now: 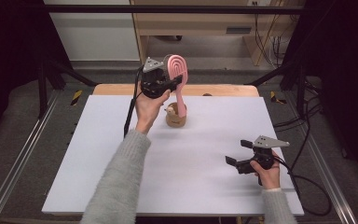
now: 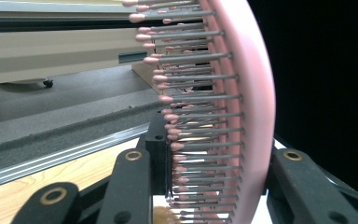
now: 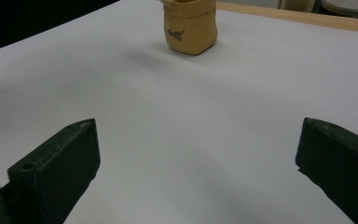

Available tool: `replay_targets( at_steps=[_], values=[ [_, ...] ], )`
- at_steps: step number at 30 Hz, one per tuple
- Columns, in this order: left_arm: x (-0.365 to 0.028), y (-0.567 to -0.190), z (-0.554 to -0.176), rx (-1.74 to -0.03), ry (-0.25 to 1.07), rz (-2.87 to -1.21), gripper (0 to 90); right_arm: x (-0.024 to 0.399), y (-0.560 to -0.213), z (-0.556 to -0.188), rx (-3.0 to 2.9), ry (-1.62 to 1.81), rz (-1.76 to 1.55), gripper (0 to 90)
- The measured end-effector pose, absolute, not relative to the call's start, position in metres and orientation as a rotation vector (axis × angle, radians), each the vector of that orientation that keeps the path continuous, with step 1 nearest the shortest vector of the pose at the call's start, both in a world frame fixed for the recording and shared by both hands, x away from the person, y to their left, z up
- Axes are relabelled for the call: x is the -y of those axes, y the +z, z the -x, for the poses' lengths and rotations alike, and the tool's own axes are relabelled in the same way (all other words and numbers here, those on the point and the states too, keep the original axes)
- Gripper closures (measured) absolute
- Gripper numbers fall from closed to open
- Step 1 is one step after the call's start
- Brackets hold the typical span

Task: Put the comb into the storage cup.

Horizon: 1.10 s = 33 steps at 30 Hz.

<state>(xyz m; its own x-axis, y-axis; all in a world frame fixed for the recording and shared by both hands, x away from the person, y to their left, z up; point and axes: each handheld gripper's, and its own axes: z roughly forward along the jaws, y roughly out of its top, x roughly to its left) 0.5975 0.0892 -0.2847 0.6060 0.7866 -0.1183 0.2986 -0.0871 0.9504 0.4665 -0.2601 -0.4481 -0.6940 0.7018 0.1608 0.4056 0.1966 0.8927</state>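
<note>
Hanging upright from the left gripper point(image 1: 176, 83), clamped on its head, the brush point(image 1: 177, 70) is pointing its handle into the pouch point(image 1: 175, 116) near the table's point(image 1: 98, 154) far edge; right gripper point(image 1: 238, 152) is idling wide.

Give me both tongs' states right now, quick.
Left tongs: shut on the pink hairbrush, held up over the tan pouch.
Right tongs: open, holding nothing, low over the white table.

My counter point(image 1: 121, 154) is a wide white sheet with a strip of pale wood showing along its far edge. One thing rests on it: a small tan pouch point(image 1: 175, 118), upright, near the far edge and about midway across. In my right gripper view the pouch point(image 3: 189, 27) has a small dark mark printed on its side.
</note>
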Motion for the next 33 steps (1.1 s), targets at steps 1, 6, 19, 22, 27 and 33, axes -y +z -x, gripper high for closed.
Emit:
replay_targets(
  at_steps=[1, 6, 19, 22, 27, 33],
  values=[
    [-0.089, -0.285, -0.599, -0.913, 0.521, -1.663, 62.5, 0.260, -0.448, -0.466, -2.193, 1.497, -1.051, 0.3],
    [-0.087, -0.286, -0.604, -0.913, 0.519, -1.662, 62.5, 0.260, -0.448, -0.466, -2.194, 1.497, -1.051, 0.3],
    [-0.091, -0.290, -0.616, -0.934, 0.527, -1.655, 62.5, 0.259, -0.449, -0.467, -2.201, 1.491, -1.048, 0.3],
    [-0.091, -0.291, -0.619, -0.935, 0.531, -1.653, 62.5, 0.260, -0.449, -0.467, -2.199, 1.491, -1.051, 0.2],
    [-0.090, -0.294, -0.624, -0.941, 0.534, -1.654, 62.5, 0.260, -0.449, -0.467, -2.202, 1.491, -1.048, 0.2],
    [-0.088, -0.296, -0.628, -0.938, 0.538, -1.652, 62.5, 0.260, -0.448, -0.466, -2.201, 1.494, -1.052, 0.3]
  ],
)
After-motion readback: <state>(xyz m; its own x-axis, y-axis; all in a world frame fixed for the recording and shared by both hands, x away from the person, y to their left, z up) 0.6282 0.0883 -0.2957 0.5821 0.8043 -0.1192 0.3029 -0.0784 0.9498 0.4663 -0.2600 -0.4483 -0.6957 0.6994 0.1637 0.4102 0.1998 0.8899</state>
